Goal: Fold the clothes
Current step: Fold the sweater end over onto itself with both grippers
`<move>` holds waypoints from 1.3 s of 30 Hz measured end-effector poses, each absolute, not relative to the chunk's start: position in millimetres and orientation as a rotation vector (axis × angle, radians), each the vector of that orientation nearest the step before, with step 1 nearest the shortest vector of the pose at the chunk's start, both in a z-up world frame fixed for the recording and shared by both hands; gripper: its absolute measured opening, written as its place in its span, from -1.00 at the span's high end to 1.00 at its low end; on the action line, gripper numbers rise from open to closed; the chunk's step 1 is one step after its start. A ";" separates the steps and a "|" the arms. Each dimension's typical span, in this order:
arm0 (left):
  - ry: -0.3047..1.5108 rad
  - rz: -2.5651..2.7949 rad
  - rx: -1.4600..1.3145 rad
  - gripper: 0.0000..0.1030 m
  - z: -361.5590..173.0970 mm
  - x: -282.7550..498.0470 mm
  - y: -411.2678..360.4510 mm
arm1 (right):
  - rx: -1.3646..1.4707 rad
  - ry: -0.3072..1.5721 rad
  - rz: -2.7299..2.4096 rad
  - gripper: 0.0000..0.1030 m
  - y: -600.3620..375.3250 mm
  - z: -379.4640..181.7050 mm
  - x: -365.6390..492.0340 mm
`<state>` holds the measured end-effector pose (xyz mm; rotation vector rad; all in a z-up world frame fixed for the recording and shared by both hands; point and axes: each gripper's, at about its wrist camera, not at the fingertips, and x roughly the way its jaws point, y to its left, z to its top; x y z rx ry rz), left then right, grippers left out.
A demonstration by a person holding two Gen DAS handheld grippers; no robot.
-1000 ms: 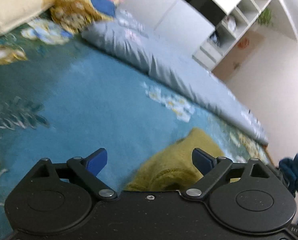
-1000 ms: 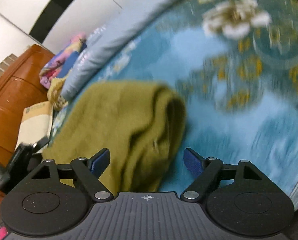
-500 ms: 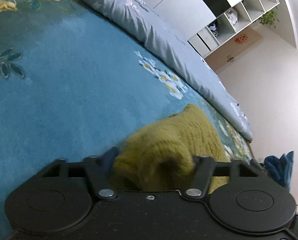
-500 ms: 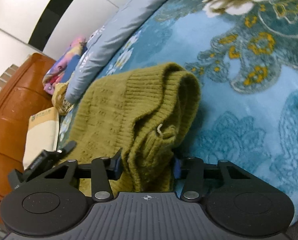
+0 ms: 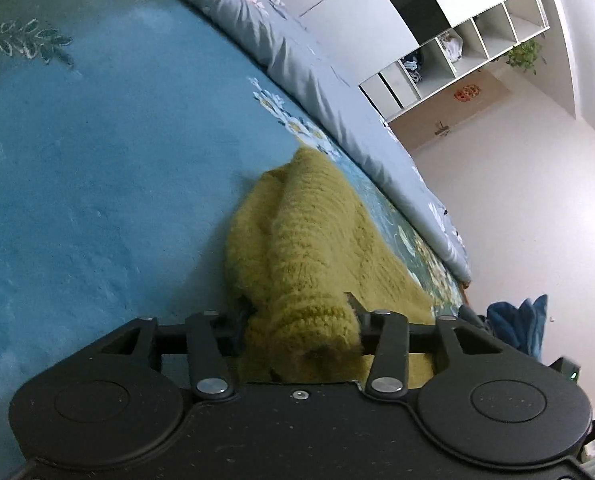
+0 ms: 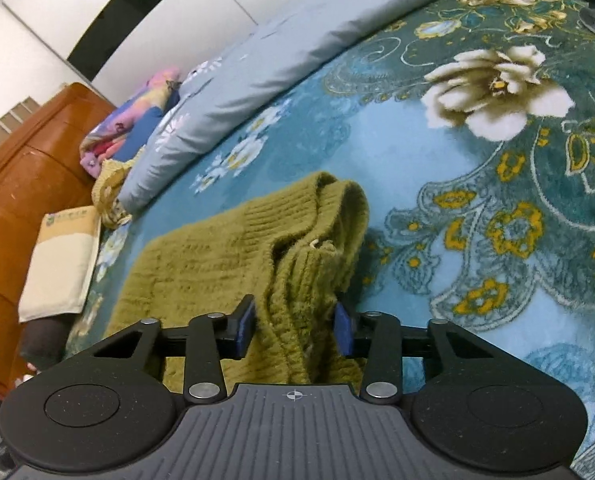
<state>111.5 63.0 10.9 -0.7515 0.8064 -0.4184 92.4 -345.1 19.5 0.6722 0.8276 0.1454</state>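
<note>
Both tools clamped on the olive knit sweater (image 6: 233, 256), spread on the teal floral blanket (image 6: 477, 280) of the bed.

Left tool (image 5: 297, 320) closed tight on a rolled, cuff-like end of the sweater (image 5: 309, 240), knit bulging between the fingers and hiding the pads almost wholly (only a sliver of blue at the left one). Right tool (image 6: 293, 328) pinched on a bunched ribbed fold, blue pads (image 6: 244, 330) pressed into either side of it. Rest of the garment stretched away from both tools, flat on the blanket, one doubled-over edge standing up at the far end. Beyond, a grey quilt (image 6: 289, 64) rolled along the blanket's edge; wooden headboard (image 6: 25, 184) and cream pillow (image 6: 63, 260) to the left in the right wrist view.
</note>
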 end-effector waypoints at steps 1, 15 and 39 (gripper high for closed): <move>0.802 -0.418 -0.729 -0.02 15.1 114.1 65.7 | 0.680 0.822 0.147 0.12 -346.3 19.4 90.5; 0.957 -0.566 -0.592 -0.47 6.8 201.3 49.8 | 0.747 0.839 0.130 -0.47 -350.8 -9.6 88.1; 0.864 -0.584 -0.506 0.44 45.7 143.1 27.8 | 0.582 0.798 0.324 0.36 -328.1 54.2 102.2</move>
